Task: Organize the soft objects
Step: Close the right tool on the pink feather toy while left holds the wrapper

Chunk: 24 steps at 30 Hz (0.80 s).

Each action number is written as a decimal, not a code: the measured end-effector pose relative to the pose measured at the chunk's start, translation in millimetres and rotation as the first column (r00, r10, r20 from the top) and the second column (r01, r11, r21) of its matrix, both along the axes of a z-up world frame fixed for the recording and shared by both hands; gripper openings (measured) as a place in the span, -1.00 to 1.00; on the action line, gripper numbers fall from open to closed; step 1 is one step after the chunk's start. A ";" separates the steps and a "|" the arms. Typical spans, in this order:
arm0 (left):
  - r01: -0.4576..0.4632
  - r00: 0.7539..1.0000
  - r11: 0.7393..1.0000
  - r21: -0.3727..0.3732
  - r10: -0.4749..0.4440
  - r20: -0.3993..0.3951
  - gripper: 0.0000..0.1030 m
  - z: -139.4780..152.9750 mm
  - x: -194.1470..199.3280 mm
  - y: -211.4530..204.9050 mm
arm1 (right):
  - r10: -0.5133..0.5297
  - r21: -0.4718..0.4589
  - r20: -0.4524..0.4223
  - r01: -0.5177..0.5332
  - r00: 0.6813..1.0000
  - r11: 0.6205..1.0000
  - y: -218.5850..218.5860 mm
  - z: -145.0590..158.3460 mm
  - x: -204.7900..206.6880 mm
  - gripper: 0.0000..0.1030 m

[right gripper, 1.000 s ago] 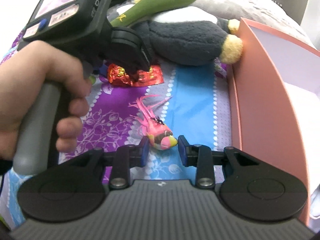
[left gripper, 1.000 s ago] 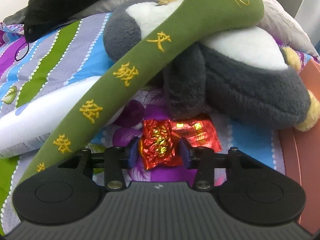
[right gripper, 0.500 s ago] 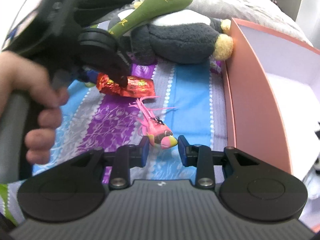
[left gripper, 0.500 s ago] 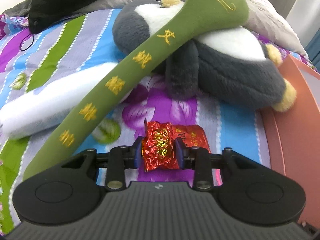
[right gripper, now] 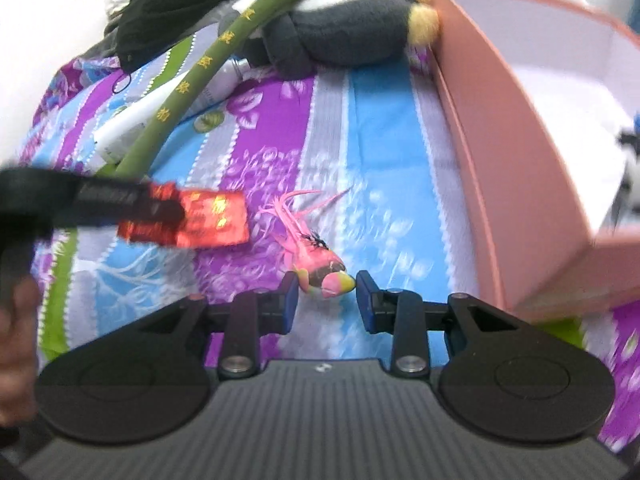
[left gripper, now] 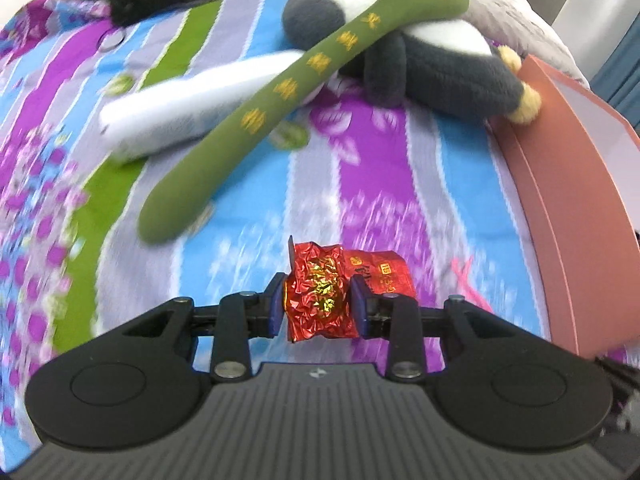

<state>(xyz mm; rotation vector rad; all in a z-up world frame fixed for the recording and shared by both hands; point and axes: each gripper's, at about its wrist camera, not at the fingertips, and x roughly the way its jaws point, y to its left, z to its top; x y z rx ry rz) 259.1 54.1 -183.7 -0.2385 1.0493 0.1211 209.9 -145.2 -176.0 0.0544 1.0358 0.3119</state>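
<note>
Red foil, crinkled and shiny, sits clamped between the blue pads of our left gripper (left gripper: 317, 303): the red foil packet (left gripper: 320, 294) is pinched at its puffy end, its flat printed end sticking out to one side. The jaws have just been closing a little on it, which we judge firms up a grip on something slippery. In the right wrist view the packet (right gripper: 208, 220) hangs clear above the bedspread (right gripper: 376, 120).

Our right gripper (right gripper: 326, 296) has its jaws partly apart, one either side of the head of the pink feathered toy (right gripper: 320, 266). The right-hand pad looks just at the beak, but whether either pad actually presses on it we cannot tell. The toy appears to lie on the bedspread with its feathers fanned away from us.

Further out, the pink box (right gripper: 516, 152) stands to the right with its open side up, probably where these small soft things belong. Beyond, a green plush stick (left gripper: 304, 92) leans across a grey and white plush toy (left gripper: 436, 64), with a white tube (left gripper: 192, 108) beneath it, all three apparently unsorted as yet.
</note>
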 end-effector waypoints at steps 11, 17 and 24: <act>0.019 0.999 0.999 -0.046 -0.021 -0.044 -0.25 -8.7 -73.7 10.9 | 0.037 0.083 -0.051 -0.032 0.998 0.996 4.2 -8.4 -22.3 -0.01; 0.022 1.000 0.999 -0.047 -0.023 -0.017 -0.25 -3.1 -79.6 9.1 | 0.077 0.052 0.002 -0.077 0.997 0.996 -0.4 2.0 -18.7 -0.01; 0.012 1.000 0.999 -0.046 -0.012 0.001 -0.25 5.2 -84.8 14.4 | 0.142 0.041 0.044 -0.144 0.989 0.989 8.0 5.3 -6.5 -0.02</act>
